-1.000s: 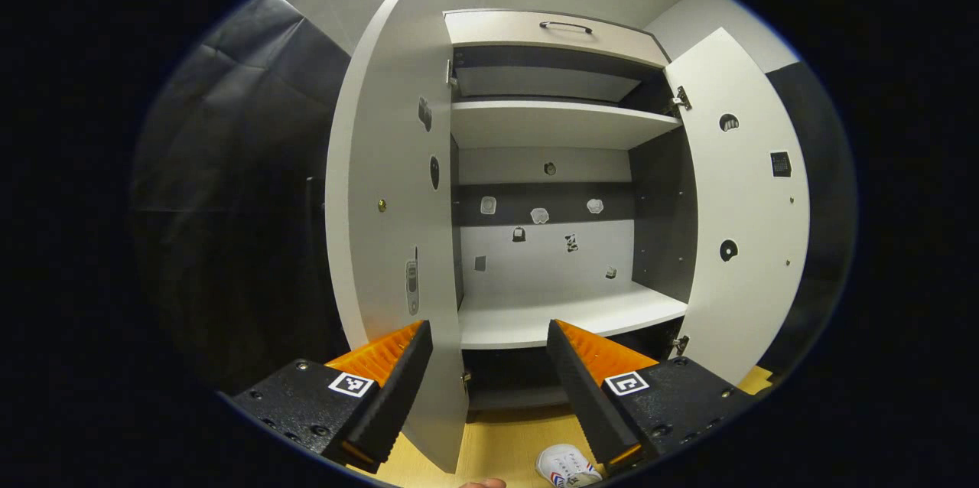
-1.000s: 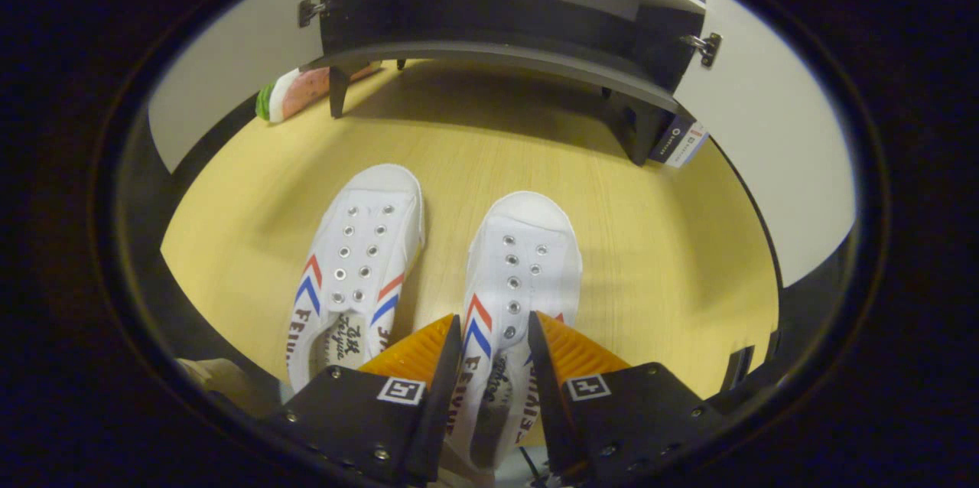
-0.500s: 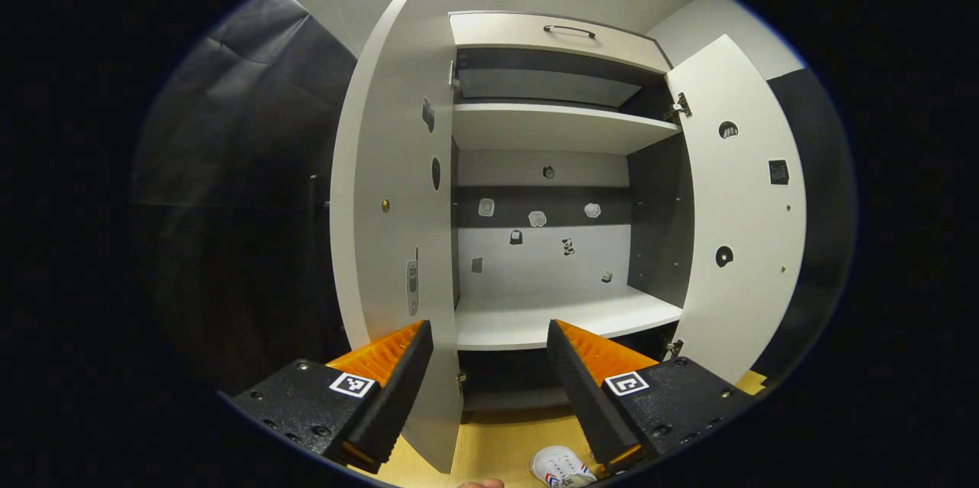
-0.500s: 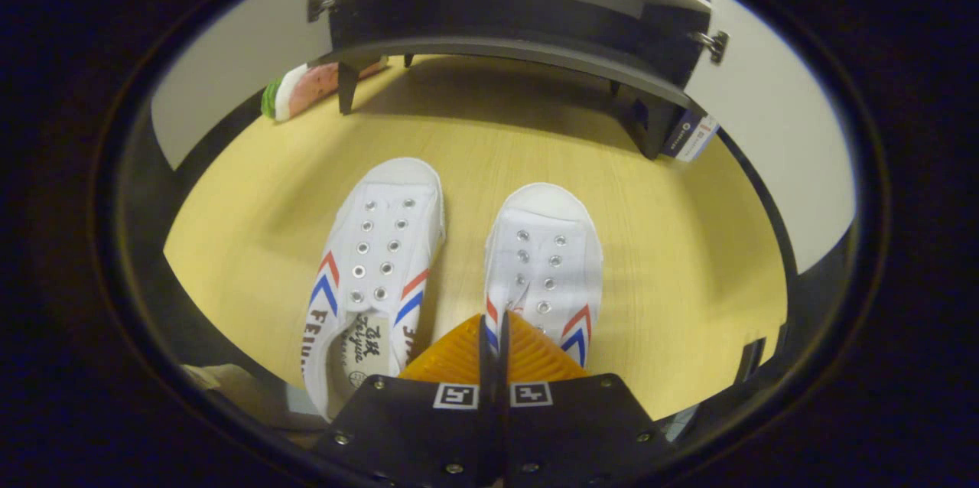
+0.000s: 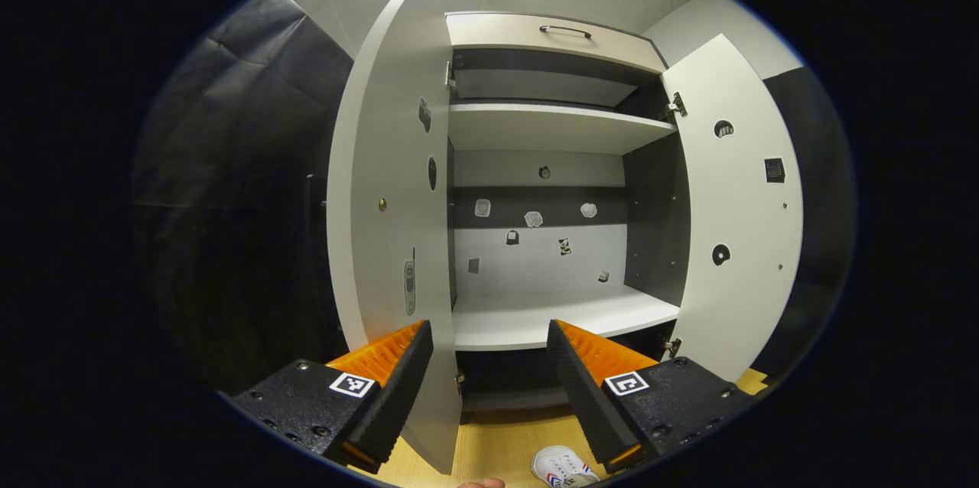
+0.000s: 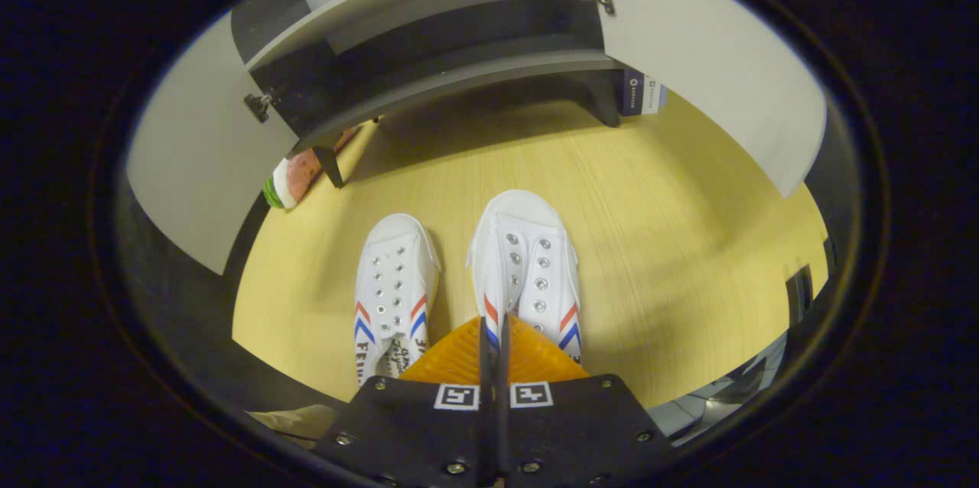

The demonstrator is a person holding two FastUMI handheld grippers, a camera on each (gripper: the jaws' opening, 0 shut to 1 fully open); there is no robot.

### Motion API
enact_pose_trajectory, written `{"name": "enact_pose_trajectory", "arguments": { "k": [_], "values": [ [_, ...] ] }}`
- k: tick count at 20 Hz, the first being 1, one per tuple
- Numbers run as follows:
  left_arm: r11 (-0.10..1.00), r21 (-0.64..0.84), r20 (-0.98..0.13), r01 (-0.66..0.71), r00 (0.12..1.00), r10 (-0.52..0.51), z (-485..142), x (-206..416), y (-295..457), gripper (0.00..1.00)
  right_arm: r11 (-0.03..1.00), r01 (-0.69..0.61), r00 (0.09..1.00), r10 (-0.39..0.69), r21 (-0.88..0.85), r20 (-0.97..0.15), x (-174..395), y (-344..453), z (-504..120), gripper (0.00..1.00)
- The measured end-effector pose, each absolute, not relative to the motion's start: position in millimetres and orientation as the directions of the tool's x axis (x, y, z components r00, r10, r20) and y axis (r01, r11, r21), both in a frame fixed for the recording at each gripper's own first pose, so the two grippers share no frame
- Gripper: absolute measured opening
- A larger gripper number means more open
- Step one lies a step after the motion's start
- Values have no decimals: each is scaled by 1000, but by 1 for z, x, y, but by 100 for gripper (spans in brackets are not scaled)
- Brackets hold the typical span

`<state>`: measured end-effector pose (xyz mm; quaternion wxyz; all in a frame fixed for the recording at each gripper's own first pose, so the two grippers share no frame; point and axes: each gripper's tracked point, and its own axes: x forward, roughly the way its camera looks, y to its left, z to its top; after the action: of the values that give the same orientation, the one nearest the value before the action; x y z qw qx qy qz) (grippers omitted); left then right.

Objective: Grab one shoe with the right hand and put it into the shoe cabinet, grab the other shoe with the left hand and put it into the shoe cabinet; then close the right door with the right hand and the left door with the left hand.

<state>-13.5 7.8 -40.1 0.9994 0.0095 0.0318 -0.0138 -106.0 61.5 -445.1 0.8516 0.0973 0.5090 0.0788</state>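
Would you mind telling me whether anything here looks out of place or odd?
One thing: a watermelon-slice-shaped object lies on the floor, partly under the shoe cabinet beside its leg. Otherwise nothing stands out: both doors are open, the shelves bare, and the right claw is closed on the right shoe's side wall.

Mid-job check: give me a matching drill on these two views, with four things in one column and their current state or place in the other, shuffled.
1. right gripper
2. left gripper
3. left-hand shoe
4. cabinet doors

a. swung open
b. lying free on the floor
c. fingers apart, holding nothing
d. closed on the side of the right-hand shoe

Pairs: 1-d, 2-c, 3-b, 4-a
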Motion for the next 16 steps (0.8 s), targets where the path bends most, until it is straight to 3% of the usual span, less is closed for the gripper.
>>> {"name": "enact_pose_trajectory", "arguments": {
  "k": [6, 16],
  "values": [
    [999, 44, -59, 30, 998, -27, -42, -13, 8, 94, 936, -22, 586, 297, 351, -754, -74, 79, -359, 0],
    [998, 49, -47, 36, 998, -33, -42, -14, 7, 94, 943, -177, 839, 294, 281, -458, 89, 108, -163, 0]
  ]
}}
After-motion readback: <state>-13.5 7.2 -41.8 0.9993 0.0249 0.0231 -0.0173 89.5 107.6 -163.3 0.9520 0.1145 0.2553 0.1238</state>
